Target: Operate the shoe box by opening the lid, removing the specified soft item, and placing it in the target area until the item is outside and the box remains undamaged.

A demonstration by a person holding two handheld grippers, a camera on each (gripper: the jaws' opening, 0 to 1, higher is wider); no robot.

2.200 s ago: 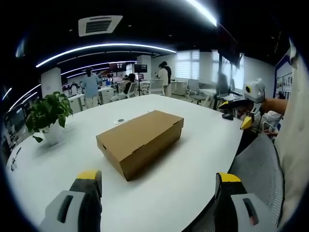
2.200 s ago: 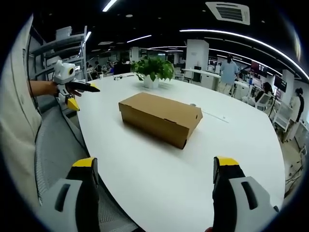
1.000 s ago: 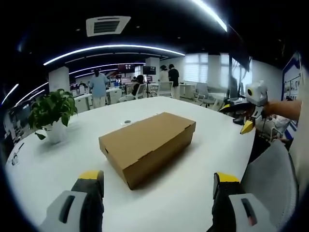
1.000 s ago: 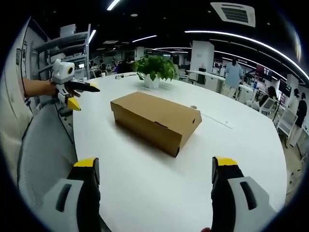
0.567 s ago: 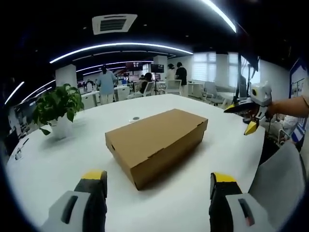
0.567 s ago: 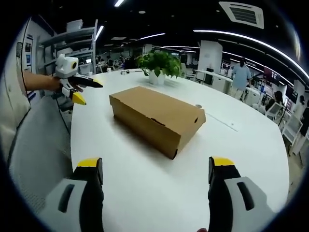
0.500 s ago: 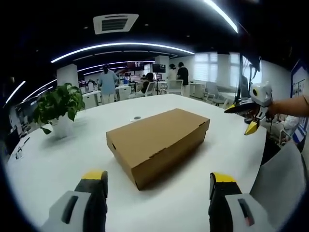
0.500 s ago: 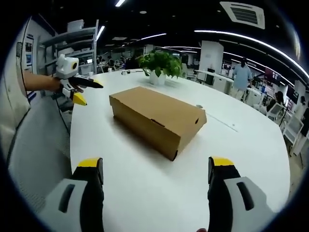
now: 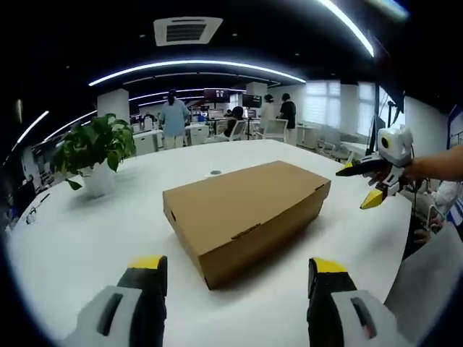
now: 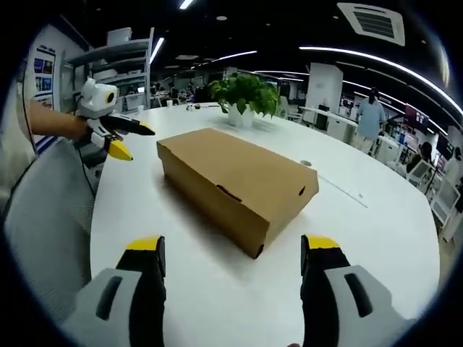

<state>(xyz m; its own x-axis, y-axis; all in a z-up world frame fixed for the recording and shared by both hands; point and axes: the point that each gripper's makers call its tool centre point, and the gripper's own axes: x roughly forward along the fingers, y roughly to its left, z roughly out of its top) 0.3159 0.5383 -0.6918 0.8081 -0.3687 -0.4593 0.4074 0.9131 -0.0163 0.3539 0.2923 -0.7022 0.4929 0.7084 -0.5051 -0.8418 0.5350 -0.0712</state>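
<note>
box: the shoe box [image 9: 246,214] sits shut on the white table [image 9: 72,238], just ahead of both sets of fingers, a bit apart.
left gripper [image 9: 235,289]: fingers wide, holding nothing.
right gripper [image 10: 235,271]: fingers wide, holding nothing.
risk: a hard poke could dent the thin lid — or push the box away.
around: a plant pot [image 9: 98,181] far past the left fingers; nothing blocks the way.

It was an open-plan office: desks with monitors [image 9: 217,95], office chairs [image 9: 273,129], strip lights, ceiling vent [image 9: 187,30].
</note>
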